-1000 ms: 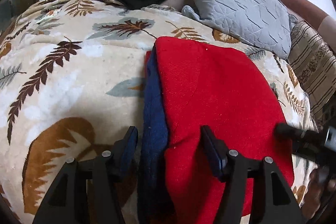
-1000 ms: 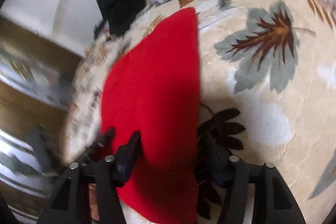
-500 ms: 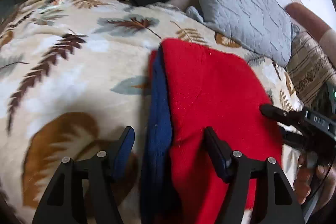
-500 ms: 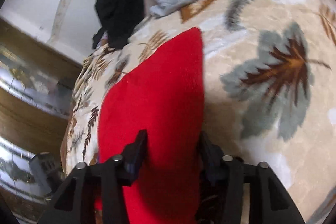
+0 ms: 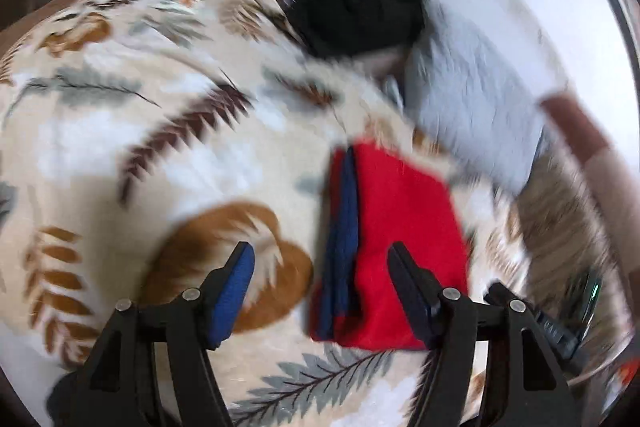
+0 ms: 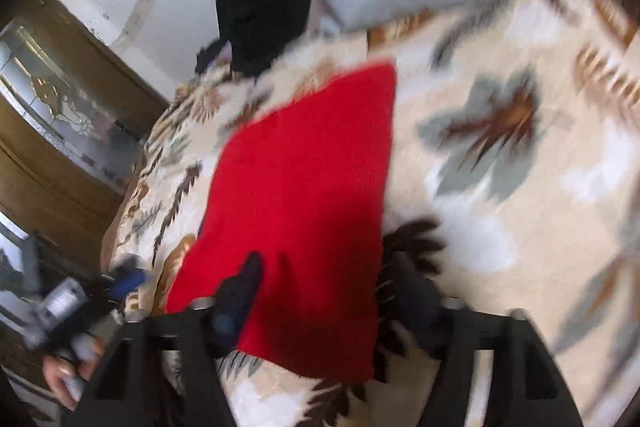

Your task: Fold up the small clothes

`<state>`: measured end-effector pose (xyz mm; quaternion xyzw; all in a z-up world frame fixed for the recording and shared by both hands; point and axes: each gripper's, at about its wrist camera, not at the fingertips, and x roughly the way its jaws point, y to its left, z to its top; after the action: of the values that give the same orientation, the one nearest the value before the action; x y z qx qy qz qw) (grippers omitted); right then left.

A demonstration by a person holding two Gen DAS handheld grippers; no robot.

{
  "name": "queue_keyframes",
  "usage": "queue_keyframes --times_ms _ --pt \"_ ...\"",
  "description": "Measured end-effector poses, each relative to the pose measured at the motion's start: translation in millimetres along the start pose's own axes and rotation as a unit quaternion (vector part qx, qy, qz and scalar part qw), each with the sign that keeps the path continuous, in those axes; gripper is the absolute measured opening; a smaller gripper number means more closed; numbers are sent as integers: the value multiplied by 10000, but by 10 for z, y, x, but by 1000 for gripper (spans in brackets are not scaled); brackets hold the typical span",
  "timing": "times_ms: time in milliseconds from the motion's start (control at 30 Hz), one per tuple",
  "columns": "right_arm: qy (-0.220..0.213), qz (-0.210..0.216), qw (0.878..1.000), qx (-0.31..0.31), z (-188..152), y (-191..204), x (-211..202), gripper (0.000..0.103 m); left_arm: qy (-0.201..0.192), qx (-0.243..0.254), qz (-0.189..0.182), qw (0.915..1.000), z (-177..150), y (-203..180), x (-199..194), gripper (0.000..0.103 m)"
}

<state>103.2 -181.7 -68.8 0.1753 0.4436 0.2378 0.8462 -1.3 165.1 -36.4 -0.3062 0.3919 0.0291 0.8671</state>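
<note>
Fleecy leaf-print blanket point(image 5: 120, 147) bears folded red garment point(image 5: 404, 227); both hand-held grippers released, the right's jaws widening.

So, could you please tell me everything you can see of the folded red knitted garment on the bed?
The folded red knitted garment lies flat as a neat, roughly rectangular packet on the leaf-patterned fleece blanket. It looks like fine-ribbed knit. Along its left edge in the left wrist view, dark blue layers show between red ones. Nothing grips it: the left gripper and right gripper both stand open above its near end.
</note>
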Motion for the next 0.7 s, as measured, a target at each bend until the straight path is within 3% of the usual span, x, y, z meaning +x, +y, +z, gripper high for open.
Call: queue_keyframes --times_ms 67,133,167,233,267,333,400,467,533,600,700 --pt "-361 67 9993 113 126 -10 -236 74 50 -632 -23 9980 206 233 -83 72" --pt "-678 59 9975 198 319 -12 -389 83 252 -1072 236 9936 319 352 -124 71" --pt "-602 -81 9977 287 400 -5 -424 84 77 -1131 252 9932 329 344 -258 71" --pt "-952 630 9923 488 495 67 -726 84 -436 -850 122 9953 320 261 -524 74" --pt "-1301 685 9887 287 489 163 -934 84 -575 -703 226 9956 326 213 -597 78" --pt "-1776 440 9830 -136 460 272 -1153 93 -460 -689 459 9955 348 185 -591 78" --pt "-1579 124 9873 -139 489 291 -1157 97 -457 -725 255 9960 344 177 -610 78" --pt "-1544 660 9858 38 464 265 -1247 97 -524 -615 261 9964 319 133 -610 78" --pt "-1675 576 9842 -44 429 276 -1303 97 -392 -568 249 9973 310 136 -517 78" --pt "-1429 373 9890 36 384 199 -1224 97 -213 -559 237 9979 255 140 -388 78" --pt "-1034 489 9930 307 254 18 -1029 97 53 -430 227 9988 164 80 -127 78"
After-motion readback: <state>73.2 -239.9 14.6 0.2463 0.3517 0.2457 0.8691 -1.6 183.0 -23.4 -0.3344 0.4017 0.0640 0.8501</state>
